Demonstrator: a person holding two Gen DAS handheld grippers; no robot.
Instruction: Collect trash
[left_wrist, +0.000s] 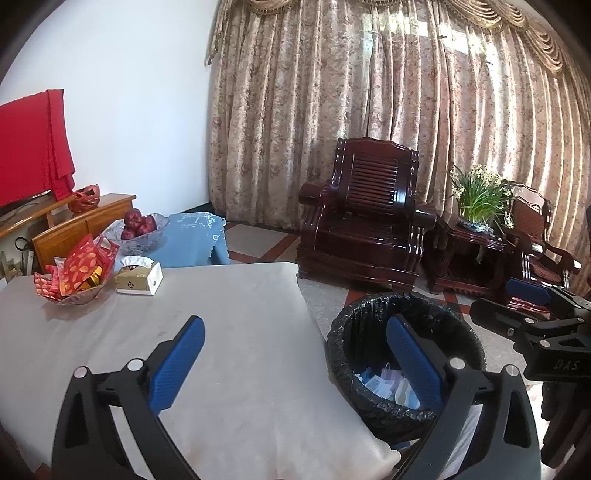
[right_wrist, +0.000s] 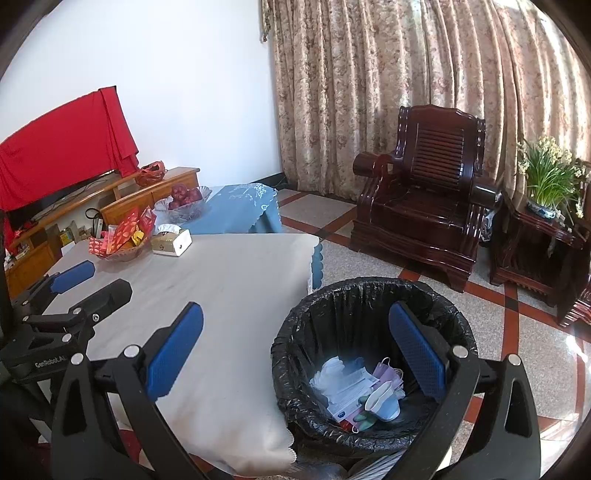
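Note:
A trash bin (left_wrist: 369, 398) with a black bag stands on the floor at the table's right edge; it also shows in the right wrist view (right_wrist: 332, 306). Inside lie face masks and crumpled papers (right_wrist: 358, 387), also seen in the left wrist view (left_wrist: 380, 382). My left gripper (left_wrist: 295, 360) is open and empty, over the table's right edge beside the bin. My right gripper (right_wrist: 295, 354) is open and empty, over the bin's left rim. The right gripper also shows at the left wrist view's right side (left_wrist: 517, 306), and the left gripper at the right wrist view's left side (right_wrist: 90, 282).
The table (right_wrist: 229, 280) has a beige cloth. At its far end stand a tissue box (right_wrist: 171, 242), a bowl of red packets (right_wrist: 122, 242) and a glass bowl of apples (right_wrist: 184, 201). A dark wooden armchair (right_wrist: 424, 199), side table and potted plant (right_wrist: 546, 184) stand beyond.

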